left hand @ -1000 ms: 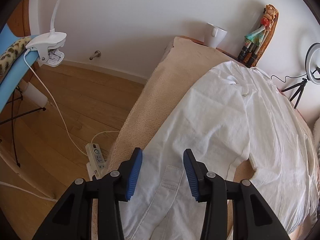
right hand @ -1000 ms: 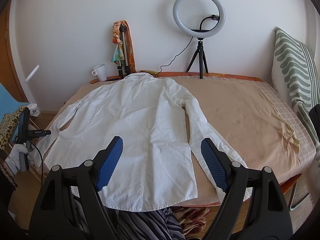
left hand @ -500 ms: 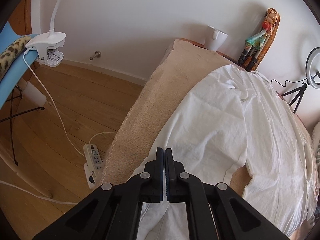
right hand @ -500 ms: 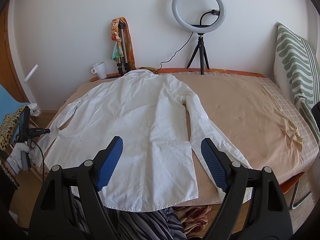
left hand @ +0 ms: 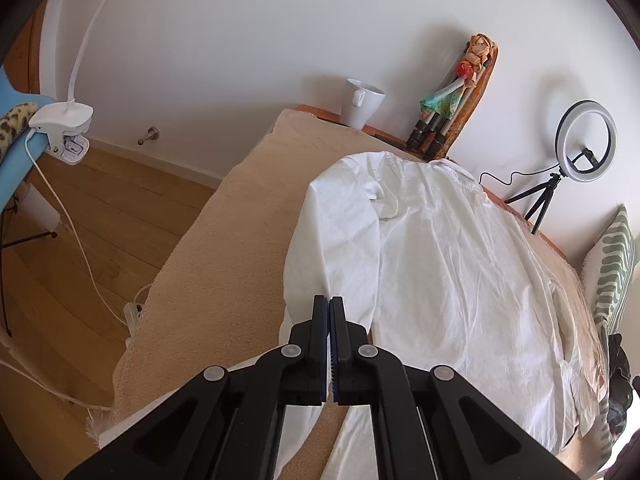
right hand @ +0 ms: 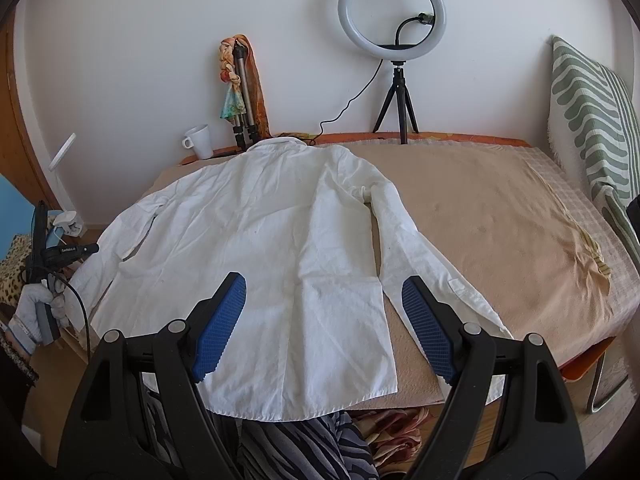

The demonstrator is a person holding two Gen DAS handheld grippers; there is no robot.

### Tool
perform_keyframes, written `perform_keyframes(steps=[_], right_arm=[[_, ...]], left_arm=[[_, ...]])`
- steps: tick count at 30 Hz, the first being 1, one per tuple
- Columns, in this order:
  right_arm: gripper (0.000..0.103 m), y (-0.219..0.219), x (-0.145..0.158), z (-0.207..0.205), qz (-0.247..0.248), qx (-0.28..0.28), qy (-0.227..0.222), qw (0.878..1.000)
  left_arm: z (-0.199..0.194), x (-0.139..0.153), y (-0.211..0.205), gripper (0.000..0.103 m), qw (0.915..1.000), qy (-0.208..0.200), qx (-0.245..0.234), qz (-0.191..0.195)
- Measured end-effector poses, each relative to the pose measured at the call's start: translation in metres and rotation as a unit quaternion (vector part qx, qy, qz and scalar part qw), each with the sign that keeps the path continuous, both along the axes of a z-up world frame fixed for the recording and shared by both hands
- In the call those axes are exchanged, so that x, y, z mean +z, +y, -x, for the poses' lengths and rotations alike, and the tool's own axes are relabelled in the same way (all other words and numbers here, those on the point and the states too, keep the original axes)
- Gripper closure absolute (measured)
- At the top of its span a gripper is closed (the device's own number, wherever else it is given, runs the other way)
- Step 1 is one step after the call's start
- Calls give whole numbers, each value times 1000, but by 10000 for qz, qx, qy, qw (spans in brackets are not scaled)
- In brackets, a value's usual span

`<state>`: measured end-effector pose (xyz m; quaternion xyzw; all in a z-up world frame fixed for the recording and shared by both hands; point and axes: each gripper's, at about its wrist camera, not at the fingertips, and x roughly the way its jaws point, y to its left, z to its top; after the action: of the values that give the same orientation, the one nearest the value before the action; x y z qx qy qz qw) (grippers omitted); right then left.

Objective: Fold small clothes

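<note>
A white shirt (right hand: 264, 240) lies spread back-up on a bed covered with a tan blanket (right hand: 488, 232), its collar toward the wall at the top of the right wrist frame and its hem at the near edge, bottom centre. In that view the right tool (right hand: 324, 328) hangs over the hem with its blue-padded jaws standing wide and nothing between them; the shirt's right-hand sleeve (right hand: 420, 256) runs down along the blanket just beside the body. At the left edge of the frame a gloved hand (right hand: 38, 308) grips the handle of the left tool, beside the shirt's other sleeve. In the left wrist view the left tool (left hand: 330, 316) has its jaws pressed together on that sleeve (left hand: 332, 248), which rises off the blanket toward them and drapes over the shirt's edge. Along the wall at the top of both frames stand a white mug (right hand: 199, 142), a folded tripod wrapped in a coloured scarf (right hand: 238, 92) and a ring light (right hand: 392, 12) on a small black tripod. A green-and-white patterned cushion (right hand: 592, 120) leans at the right edge.
</note>
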<state>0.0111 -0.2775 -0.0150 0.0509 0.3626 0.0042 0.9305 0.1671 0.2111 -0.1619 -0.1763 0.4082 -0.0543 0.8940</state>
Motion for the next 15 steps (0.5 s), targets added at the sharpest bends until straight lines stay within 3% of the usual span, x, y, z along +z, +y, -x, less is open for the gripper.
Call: perform_keyframes(steps=[7, 15], right_arm=[[19, -3, -3, 2, -88, -39, 14, 10000], [19, -6, -4, 7, -128, 12, 3, 9999]], left_arm=[[16, 25, -69, 103, 9973, -322, -654, -33], [24, 5, -146, 101, 9892, -55, -1439, -257]])
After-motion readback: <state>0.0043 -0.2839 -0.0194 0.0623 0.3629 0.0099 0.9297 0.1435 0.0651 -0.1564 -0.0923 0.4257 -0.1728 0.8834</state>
